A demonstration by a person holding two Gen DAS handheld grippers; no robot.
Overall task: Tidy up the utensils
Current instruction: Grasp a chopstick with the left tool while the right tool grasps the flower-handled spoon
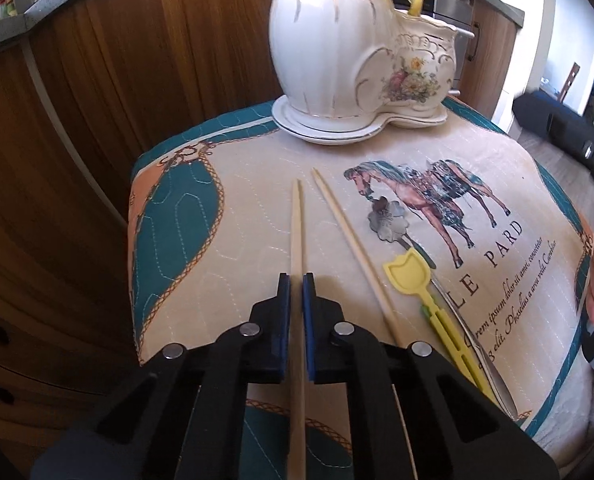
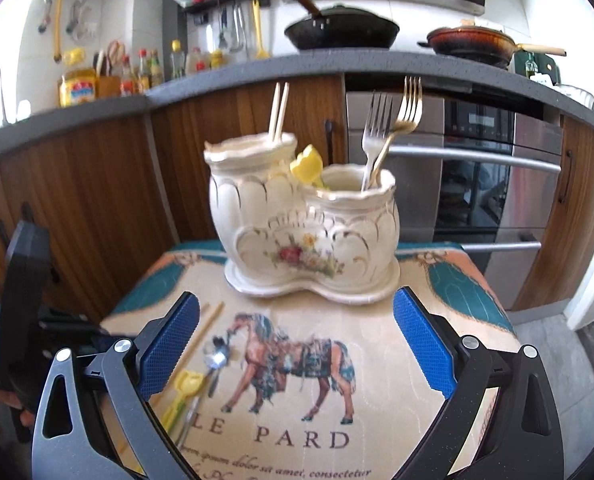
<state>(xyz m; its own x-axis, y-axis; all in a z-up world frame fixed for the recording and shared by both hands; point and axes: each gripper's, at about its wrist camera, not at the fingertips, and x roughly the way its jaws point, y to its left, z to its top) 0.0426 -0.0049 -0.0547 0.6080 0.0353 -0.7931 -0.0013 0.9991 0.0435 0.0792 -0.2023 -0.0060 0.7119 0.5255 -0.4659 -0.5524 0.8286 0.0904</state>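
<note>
A white two-pot ceramic utensil holder (image 1: pixel 337 52) (image 2: pixel 297 224) stands at the far end of a horse-print cloth (image 1: pixel 257 208) (image 2: pixel 377 380). Its tall pot holds two chopsticks (image 2: pixel 277 112); its low pot holds two forks (image 2: pixel 393 128) and a yellow utensil (image 2: pixel 307 166). My left gripper (image 1: pixel 296 280) is shut on a pale chopstick (image 1: pixel 295 220) just above the cloth. A second chopstick (image 1: pixel 349 240), a yellow tulip-shaped utensil (image 1: pixel 409 276) and a flower-bowled metal spoon (image 1: pixel 389 220) (image 2: pixel 217 358) lie to its right. My right gripper (image 2: pixel 297 344) is open and empty above the cloth.
Wooden kitchen cabinets (image 1: pixel 97 120) stand behind the cloth-covered surface, with a steel oven (image 2: pixel 477 184) at the right. A worktop (image 2: pixel 257 68) above carries pans and bottles. The cloth's edges drop off on the left and right.
</note>
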